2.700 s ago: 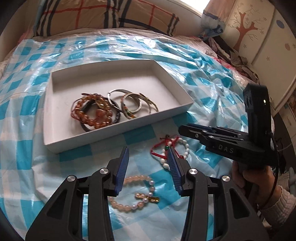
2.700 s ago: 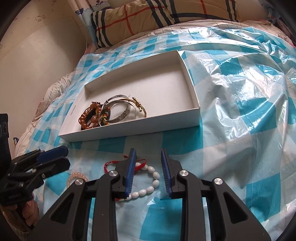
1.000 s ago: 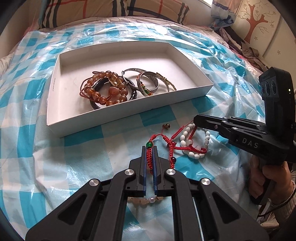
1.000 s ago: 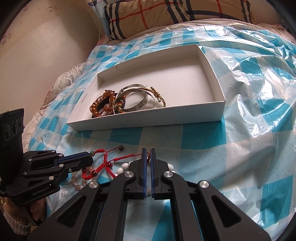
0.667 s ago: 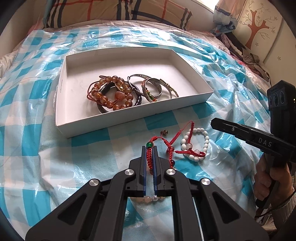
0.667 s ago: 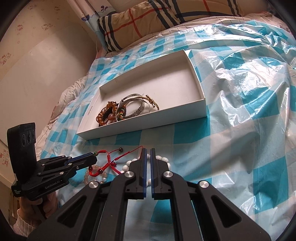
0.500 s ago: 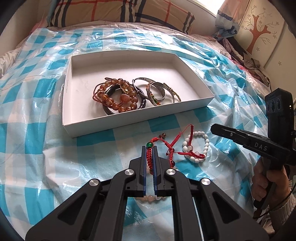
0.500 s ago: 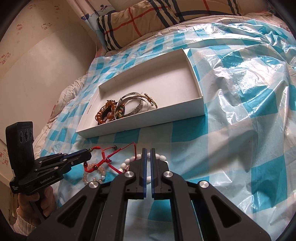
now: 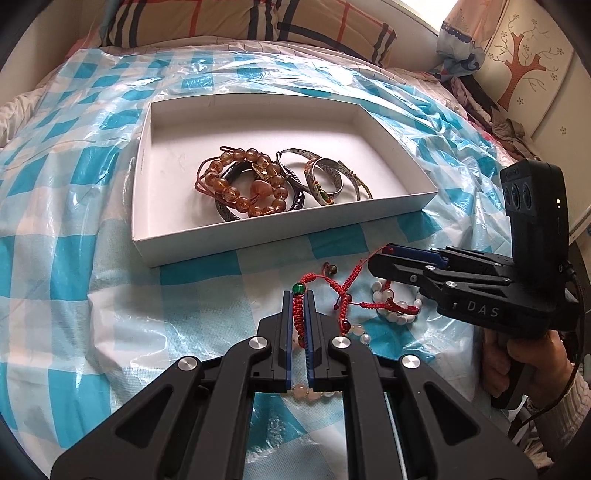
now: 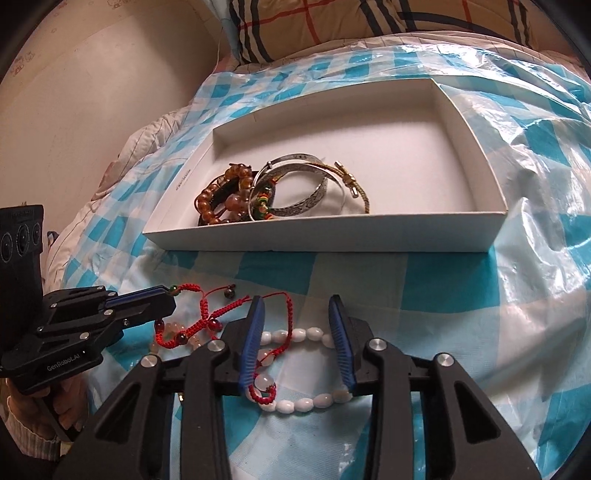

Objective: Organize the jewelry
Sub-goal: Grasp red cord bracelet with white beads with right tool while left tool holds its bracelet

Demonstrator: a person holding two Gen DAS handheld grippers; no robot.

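My left gripper is shut on a red cord bracelet with a green bead, also seen in the right wrist view. The cord trails to the right and tangles with a white bead bracelet lying on the checked sheet. My right gripper is open, its fingers either side of the white beads; it shows side-on in the left wrist view. A pale pink bead bracelet lies under my left gripper. A white box beyond holds amber beads and silver bangles.
A blue-and-white checked plastic sheet covers the bed. A plaid pillow lies at the far edge. A wall runs along the left side and a cabinet with a tree picture stands at the right.
My right gripper has opened from shut and dropped low over the white bead bracelet. My left gripper stays shut on the red cord.
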